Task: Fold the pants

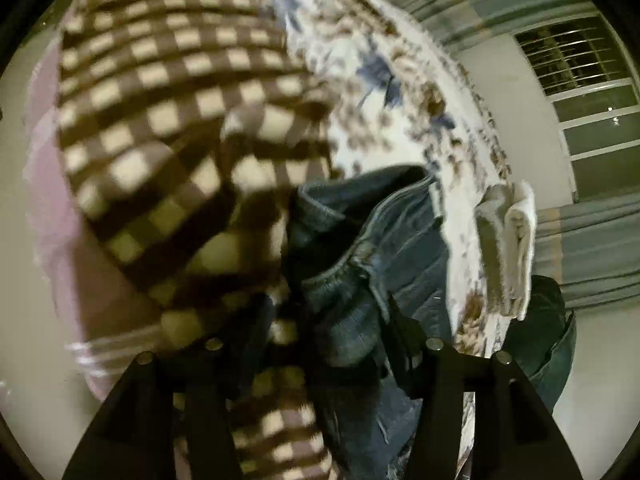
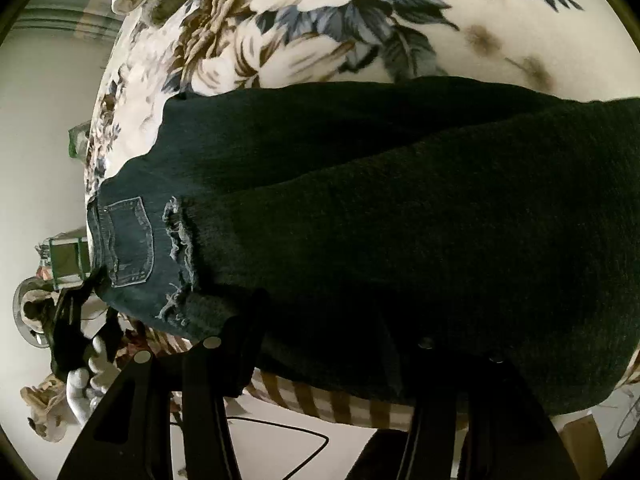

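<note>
A barred window (image 1: 576, 54) and striped curtains (image 1: 592, 240) stand at the far right, above pale floor (image 2: 44, 120) around the floral-covered bed (image 2: 320, 40).

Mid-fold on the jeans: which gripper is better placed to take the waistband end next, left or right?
Left, probably. The left gripper sits right at the jeans, with the bunched waistband denim between its fingers. The right gripper is at the dark leg part, and the back pocket lies far off to its side.

Left wrist cam: close above jeans (image 1: 360, 264) waistband, facing window (image 1: 580, 80). Right wrist cam: near bed edge, close over jeans legs. Shared: jeans, floral bedspread (image 2: 320, 32).
</note>
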`<state>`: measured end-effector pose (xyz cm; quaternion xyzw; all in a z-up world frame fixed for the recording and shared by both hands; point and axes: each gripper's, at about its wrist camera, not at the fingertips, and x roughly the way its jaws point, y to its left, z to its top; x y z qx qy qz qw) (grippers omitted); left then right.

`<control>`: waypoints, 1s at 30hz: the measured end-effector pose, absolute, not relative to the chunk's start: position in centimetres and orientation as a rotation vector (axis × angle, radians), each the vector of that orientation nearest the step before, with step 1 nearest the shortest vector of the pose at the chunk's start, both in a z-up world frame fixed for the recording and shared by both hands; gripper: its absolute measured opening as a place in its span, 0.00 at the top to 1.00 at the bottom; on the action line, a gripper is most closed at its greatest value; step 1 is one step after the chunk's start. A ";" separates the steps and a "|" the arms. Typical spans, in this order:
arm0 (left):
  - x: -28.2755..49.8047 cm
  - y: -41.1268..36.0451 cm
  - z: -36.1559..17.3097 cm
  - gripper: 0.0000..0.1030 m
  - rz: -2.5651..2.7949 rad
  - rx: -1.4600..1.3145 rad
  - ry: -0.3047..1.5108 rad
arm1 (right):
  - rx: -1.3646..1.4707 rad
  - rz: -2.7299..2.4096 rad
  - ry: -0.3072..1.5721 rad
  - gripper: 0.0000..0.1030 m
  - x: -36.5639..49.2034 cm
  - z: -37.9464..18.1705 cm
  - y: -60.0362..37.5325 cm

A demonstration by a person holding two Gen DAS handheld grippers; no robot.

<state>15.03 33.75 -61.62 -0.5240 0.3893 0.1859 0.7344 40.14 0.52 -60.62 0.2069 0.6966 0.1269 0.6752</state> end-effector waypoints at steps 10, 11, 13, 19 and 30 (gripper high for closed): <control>17.1 33.8 -60.9 0.48 0.476 -1.100 0.832 | 0.424 0.296 1.555 0.48 40.0 -60.5 1.2; 16.5 33.5 -59.8 0.50 0.505 -1.065 0.813 | 0.429 0.294 1.555 0.48 40.0 -60.5 1.1; 16.0 33.1 -58.0 0.79 0.568 -0.981 0.790 | 0.441 0.290 1.557 0.48 40.0 -60.7 1.0; 16.4 30.5 -51.9 0.90 0.458 -0.865 0.673 | 0.452 0.289 1.569 0.48 40.4 -61.0 0.8; 21.2 30.7 -50.2 0.90 0.229 -0.842 0.582 | 0.497 0.284 1.565 0.48 40.5 -60.8 0.0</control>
